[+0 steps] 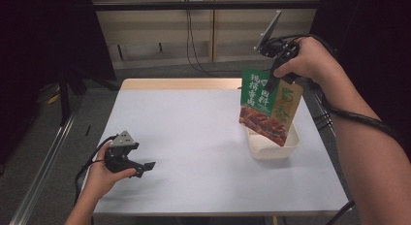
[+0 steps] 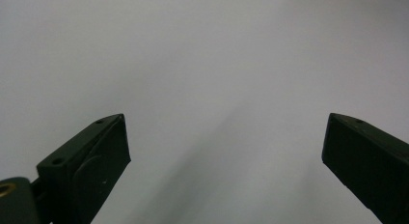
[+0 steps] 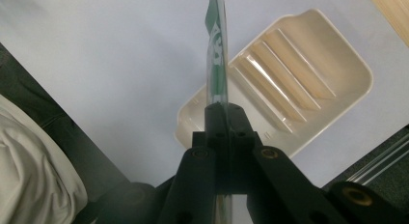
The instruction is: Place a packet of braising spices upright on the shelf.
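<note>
Pinching the snack pouch by 1 top edge, the right gripper risked it swinging past the tray (left gripper gaped empty).

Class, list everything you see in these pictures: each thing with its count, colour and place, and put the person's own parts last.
Food pouch: one, green and tan with a food picture, hanging upright over the tray, pinched at its top edge.
Tray: one, cream plastic with ribbed floor, on the table's right side.
Table: one, white top with a wooden far edge, centre.
Cables: dark, hanging down the far wall.
Right gripper: one, black, raised at the right, shut on the pouch.
Left gripper: one, black with a grey plate, low at the table's near left, jaws open.
Hands: two, left hand and right hand, each holding a gripper.
</note>
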